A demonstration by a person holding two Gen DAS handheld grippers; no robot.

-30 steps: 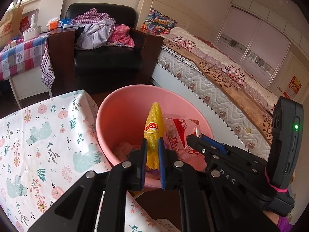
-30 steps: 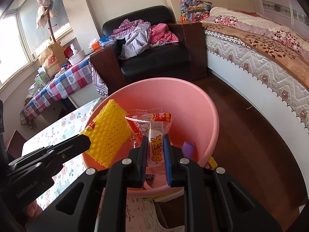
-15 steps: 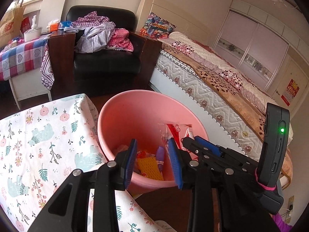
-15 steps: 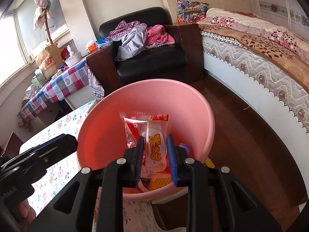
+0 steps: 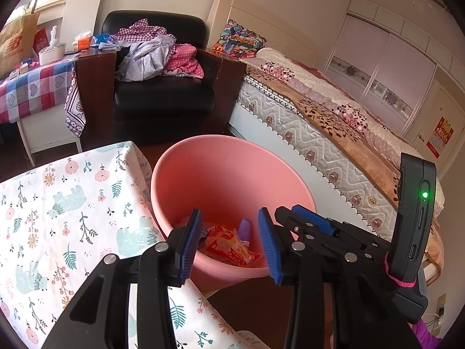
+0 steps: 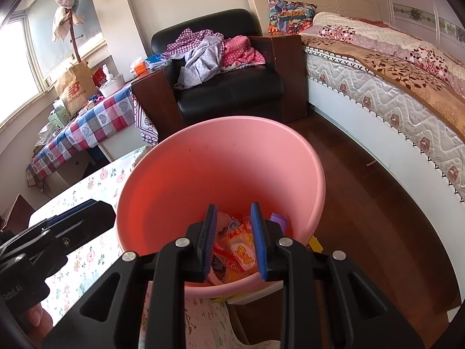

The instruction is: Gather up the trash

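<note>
A pink plastic basin stands beside the table and holds several snack wrappers. It fills the middle of the right wrist view, with the wrappers at its bottom. My left gripper is open and empty above the basin's near rim. My right gripper is open and empty above the basin; it also shows in the left wrist view. The left gripper shows at the left edge of the right wrist view.
A table with a floral cloth lies to the left of the basin. A black armchair with clothes stands behind. A bed runs along the right. A checked table stands at the far left. Dark wood floor lies between basin and bed.
My left gripper opened and the yellow wrapper dropped into the basin. My right gripper then opened and the red-and-white packet fell in too.
</note>
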